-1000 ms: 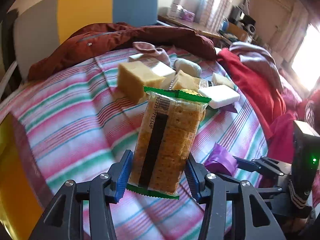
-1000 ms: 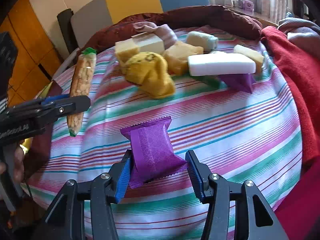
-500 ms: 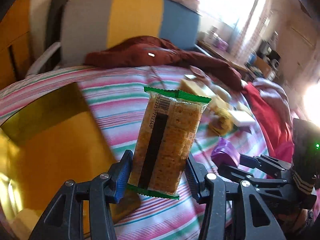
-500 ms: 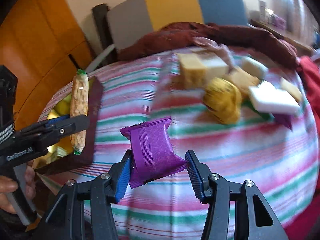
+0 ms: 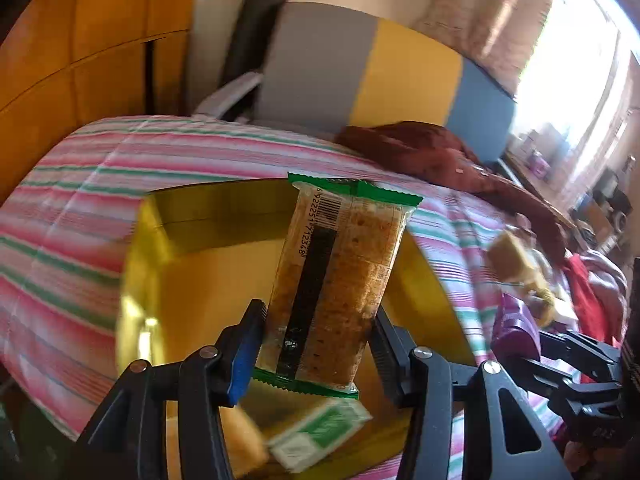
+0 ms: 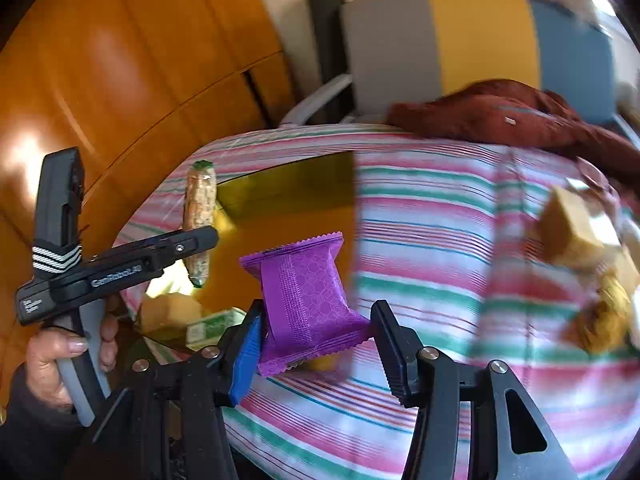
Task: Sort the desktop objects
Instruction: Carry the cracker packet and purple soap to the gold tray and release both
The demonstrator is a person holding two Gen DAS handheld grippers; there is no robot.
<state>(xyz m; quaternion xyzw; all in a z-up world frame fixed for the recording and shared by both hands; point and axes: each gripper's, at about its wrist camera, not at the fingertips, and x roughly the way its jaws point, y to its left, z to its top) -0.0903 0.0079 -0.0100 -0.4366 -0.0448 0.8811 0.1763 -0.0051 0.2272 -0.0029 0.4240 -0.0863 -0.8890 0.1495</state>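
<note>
Snacks poised over yellow box (image 5: pixel 192 276) on striped bed (image 6: pixel 440 208)
Left tongs (image 5: pixel 318 356) clamp cracker packet (image 5: pixel 336 280); right tongs (image 6: pixel 316 344) pinch purple sachet (image 6: pixel 308 300). Release too early and either could miss the box.

The cracker pack (image 5: pixel 336 280) has a glossy clear plastic wrapper. The purple packet (image 6: pixel 308 300) is matt foil with a fine embossed pattern. The box (image 5: pixel 192 216) is shiny gold card. The striped cloth (image 6: pixel 460 240) looks soft, and the claw (image 6: pixel 316 344) is matt black plastic with ribbed pads.
</note>
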